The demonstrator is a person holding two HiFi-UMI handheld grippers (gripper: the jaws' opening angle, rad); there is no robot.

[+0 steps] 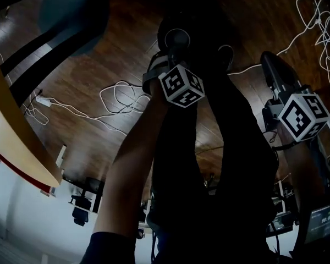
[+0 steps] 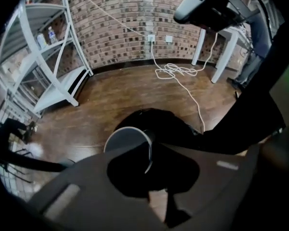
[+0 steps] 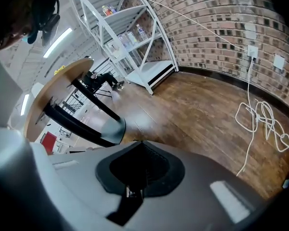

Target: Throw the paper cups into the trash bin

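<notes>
In the left gripper view a white paper cup [image 2: 126, 139] lies on its side between the jaws, its round base facing outward. My left gripper [image 2: 149, 166] is shut on the cup's wall. Right behind the cup is the dark round mouth of the black trash bin [image 2: 176, 125] on the wooden floor. The head view is dark; there my left gripper [image 1: 177, 48] points down over the floor, with its marker cube above it. My right gripper [image 3: 137, 177] is shut with nothing in it and hangs at the right [image 1: 278, 73].
White cables [image 1: 118, 100] lie in loops on the wooden floor. A round wooden table [image 3: 58, 93] on black legs stands at the left. White metal shelving [image 2: 48, 61] stands by the brick wall [image 2: 130, 23], and a white table leg [image 2: 220, 57] at the right.
</notes>
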